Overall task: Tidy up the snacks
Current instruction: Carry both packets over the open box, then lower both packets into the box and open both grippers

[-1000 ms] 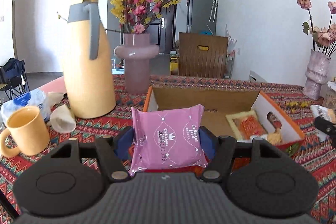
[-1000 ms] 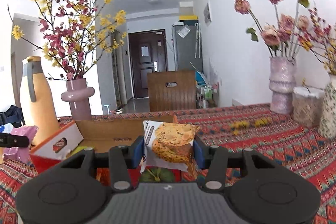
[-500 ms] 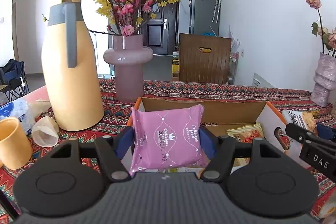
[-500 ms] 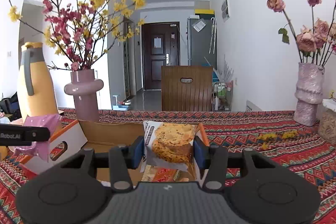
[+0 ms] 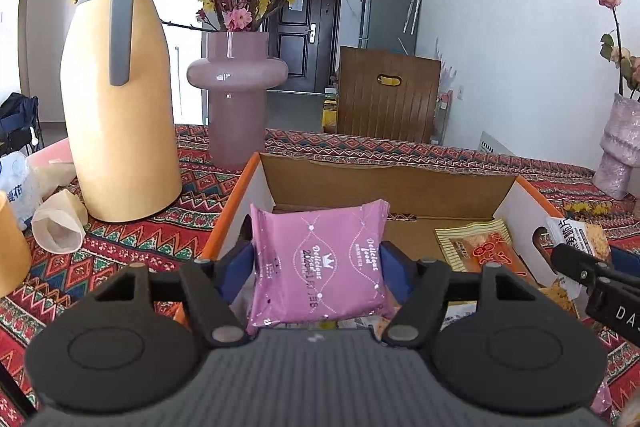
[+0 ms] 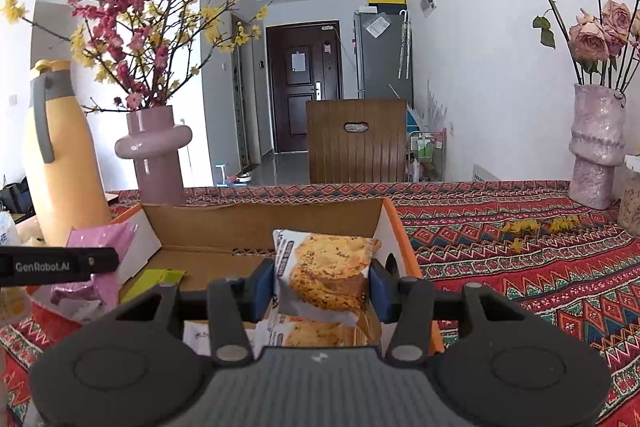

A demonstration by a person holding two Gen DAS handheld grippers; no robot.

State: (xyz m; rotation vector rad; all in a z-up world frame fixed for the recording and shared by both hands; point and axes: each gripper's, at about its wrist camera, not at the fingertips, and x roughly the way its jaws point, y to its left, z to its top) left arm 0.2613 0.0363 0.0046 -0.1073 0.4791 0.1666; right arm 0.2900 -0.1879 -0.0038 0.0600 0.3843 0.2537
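Fingers [image 5: 390, 263] of the left gripper [image 5: 318, 263] are opening around the pink snack packet [image 5: 320, 261]; right fingers [image 6: 378, 289] grip the cookie packet [image 6: 326, 277], which may miss the cardboard box [image 6: 260, 223] at twelve o'clock.

The table is covered with a cloth [image 5: 460, 157] of red, orange and blue zigzag patterns. On the left side of it stands a tall yellow jug [image 5: 120, 99] with a grey handle, and just beside it a pink vase [image 5: 237, 83] with flowering branches. Near the jug lie a paper cup [image 5: 60, 227] on its side, a yellow mug [image 5: 10, 259] and a plastic bag [image 5: 18, 179]. In the middle stands an open cardboard box [image 5: 384, 187] with orange edges. At the far right there is a rough pale pink vase [image 6: 596, 147] with dried roses. Some small yellow petals [image 6: 536, 227] are scattered on the cloth near it.
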